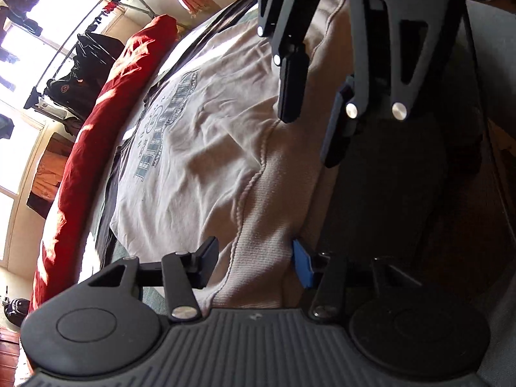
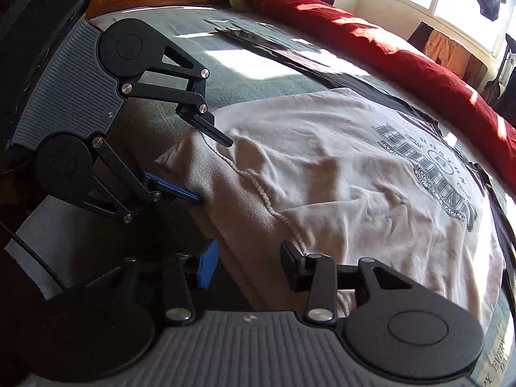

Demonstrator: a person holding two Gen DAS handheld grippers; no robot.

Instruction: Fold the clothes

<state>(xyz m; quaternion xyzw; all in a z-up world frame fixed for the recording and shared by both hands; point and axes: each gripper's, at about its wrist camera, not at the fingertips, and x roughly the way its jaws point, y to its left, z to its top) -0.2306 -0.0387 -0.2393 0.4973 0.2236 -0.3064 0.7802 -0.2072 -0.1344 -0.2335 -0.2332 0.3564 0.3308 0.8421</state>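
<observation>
Here, grey sweatshirt [image 2: 322, 174] lies flat on green bed cover [image 2: 225, 74], ribbed hem at near edge. Left gripper [image 1: 254, 262] and right gripper [image 2: 248, 266] both spread open, straddling hem. Red duvet [image 2: 387, 51] along far side.

The sweatshirt [image 2: 322, 167] runs under both grippers at its ribbed hem, so the hem's edge at the bed side is hidden in shadow. Its far sleeve cannot be seen in either view. The small lines of its printed logo [image 2: 432, 167] are too fine to read. A dark garment [image 2: 371, 87] lies mostly covered beneath it; only a border shows. The red blanket [image 1: 96, 135] is cut off by the frame's edge. Hanging clothes [image 1: 80, 64] at the window are washed out by glare. A printed cloth [image 2: 496, 367] is cropped at the corner.
</observation>
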